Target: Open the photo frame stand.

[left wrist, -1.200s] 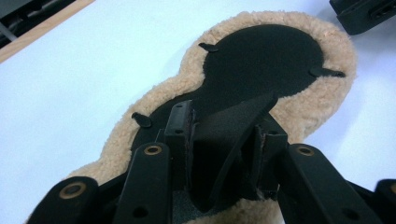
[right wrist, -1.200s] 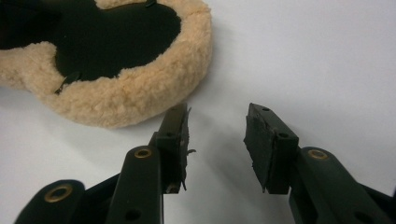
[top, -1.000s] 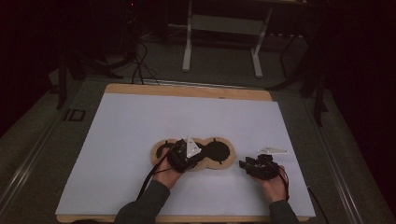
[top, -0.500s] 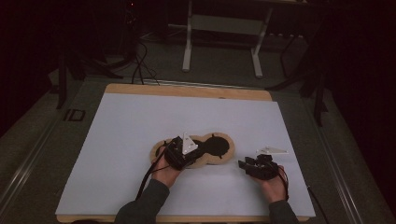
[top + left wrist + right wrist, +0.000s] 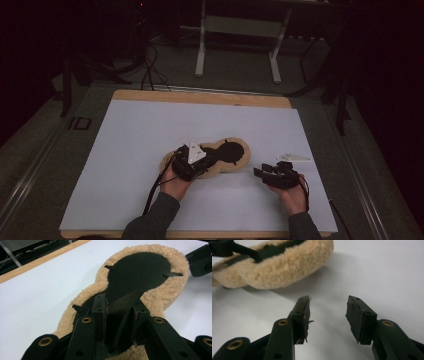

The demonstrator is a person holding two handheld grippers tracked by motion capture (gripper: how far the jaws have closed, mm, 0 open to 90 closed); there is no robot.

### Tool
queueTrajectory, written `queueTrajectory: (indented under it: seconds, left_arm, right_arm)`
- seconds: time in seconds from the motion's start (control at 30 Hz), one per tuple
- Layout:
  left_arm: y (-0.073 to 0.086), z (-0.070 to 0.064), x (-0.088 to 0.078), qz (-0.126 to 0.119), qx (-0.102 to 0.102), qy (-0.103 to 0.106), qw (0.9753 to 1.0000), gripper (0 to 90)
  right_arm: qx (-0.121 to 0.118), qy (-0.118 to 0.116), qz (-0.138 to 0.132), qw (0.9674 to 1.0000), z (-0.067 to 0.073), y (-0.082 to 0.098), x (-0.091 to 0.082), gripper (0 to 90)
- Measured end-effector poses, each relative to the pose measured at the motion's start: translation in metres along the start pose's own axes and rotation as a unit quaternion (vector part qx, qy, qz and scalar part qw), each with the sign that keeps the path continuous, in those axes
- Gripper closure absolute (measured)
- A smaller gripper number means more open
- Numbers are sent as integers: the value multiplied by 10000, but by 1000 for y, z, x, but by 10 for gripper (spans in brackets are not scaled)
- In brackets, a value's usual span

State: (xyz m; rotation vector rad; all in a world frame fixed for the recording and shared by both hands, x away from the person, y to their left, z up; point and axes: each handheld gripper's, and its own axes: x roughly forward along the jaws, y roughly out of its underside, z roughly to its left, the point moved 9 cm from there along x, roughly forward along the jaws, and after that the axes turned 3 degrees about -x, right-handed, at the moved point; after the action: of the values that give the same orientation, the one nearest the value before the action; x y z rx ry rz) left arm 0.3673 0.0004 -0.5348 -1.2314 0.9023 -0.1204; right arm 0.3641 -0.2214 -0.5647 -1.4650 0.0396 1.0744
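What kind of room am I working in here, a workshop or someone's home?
Probably a lab or recording workspace, not a home: a wooden table covered by a white sheet, bare metal stand legs and loose black cables on the dark floor behind it.

a fleecy tan pad [image 5: 160,297] (matt black leathery centre) lies on smooth white paper [image 5: 130,145] over wood.

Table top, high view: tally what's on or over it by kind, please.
Fleece-edged black pad: 1
Hand-held grippers: 2, the left gripper on the pad, the right gripper over the white sheet
White sheet: 1
Total: 4
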Motion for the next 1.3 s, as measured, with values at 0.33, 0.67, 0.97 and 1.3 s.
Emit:
queueTrajectory:
  seconds: [0.33,0.67,0.97,1.3]
  left_arm:
    - [-2,4,-5,-159,-175,-2,9997,718]
    - [-2,6,-7,-257,-238,-39,9994,720]
    - [-1,6,-10,-353,-252,-74,9990,722]
    - [3,4,-13,-443,-192,-92,9988,722]
  right_arm:
    - [-286,-111,60,9995,12,-15,-1,472]
    - [-343,-338,66,9988,25,-34,-2,427]
    - [-220,-503,43,9985,30,-50,-1,388]
    - [-3,-622,-14,9981,29,-69,5,343]
